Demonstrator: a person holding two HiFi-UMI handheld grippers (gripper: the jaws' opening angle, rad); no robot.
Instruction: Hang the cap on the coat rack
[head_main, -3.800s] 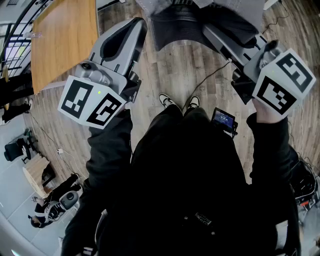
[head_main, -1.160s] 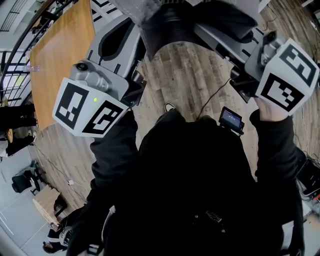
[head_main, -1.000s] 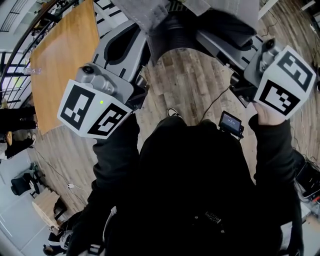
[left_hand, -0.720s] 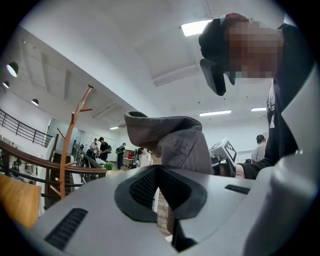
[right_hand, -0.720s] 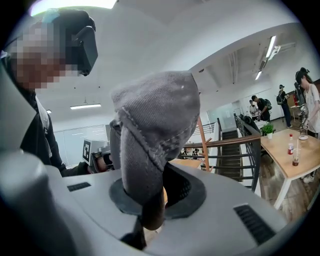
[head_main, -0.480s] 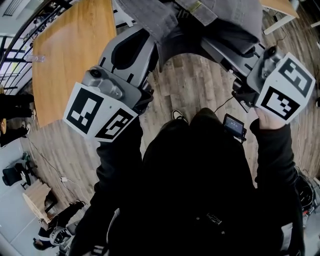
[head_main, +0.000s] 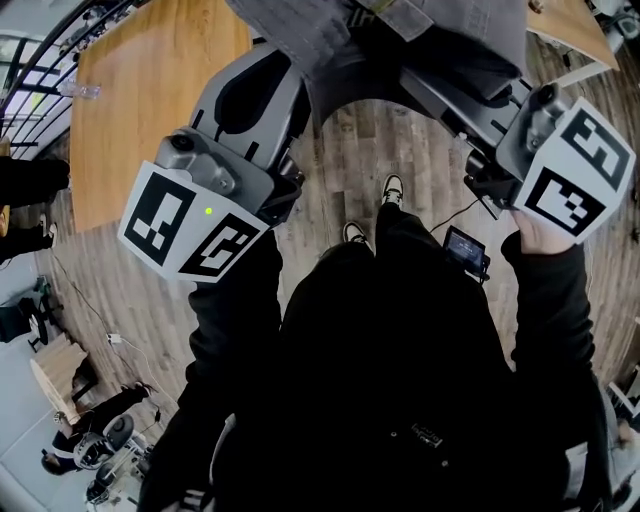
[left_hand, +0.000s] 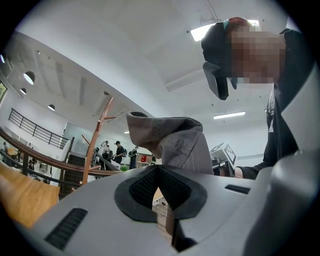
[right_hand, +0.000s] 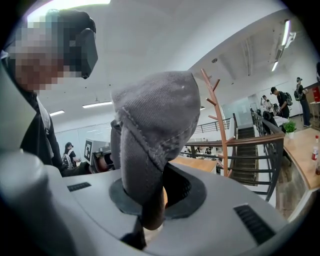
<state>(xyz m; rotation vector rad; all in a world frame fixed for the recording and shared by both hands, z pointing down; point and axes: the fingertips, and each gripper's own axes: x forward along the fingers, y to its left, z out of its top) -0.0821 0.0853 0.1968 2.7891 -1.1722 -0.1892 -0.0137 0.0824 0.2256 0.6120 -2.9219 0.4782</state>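
Ok so starting at the left of the head view: a wooden bench (head_main: 150, 90) stands on the plank floor (head_main: 410, 150), and just right of it is the left gripper (head_main: 285, 85), held out ahead of the person and roughly level. Its own view shows the jaws clenched on a fold of the grey cap (head_main: 400, 30), with the fabric pinched between the dark pads and bunching up above them. The cap is up in the air at the top of the head view, spanning from one gripper to the other (so a two-handed carry, not resting on anything). Below it you can see the person's shoes (head_main: 390, 190) on the floor and a small lit screen (head_main: 466, 250) at the waist. Over on the right, the right gripper (head_main: 435, 90) is clamped on the cap too. In its own view a thick rolled edge of the cap runs down into the jaws, and the crown bulges above them. The coat rack (right_hand: 218, 125) is a reddish wooden pole with pegs angled upward. In the right gripper view it stands right of the cap and further back, and in the left gripper view it's off to the cap's left. It's well apart from the cap either way, and the cap isn't on a peg yet. A railing (right_hand: 260, 145) and stairs (right_hand: 245, 165) sit by the rack.
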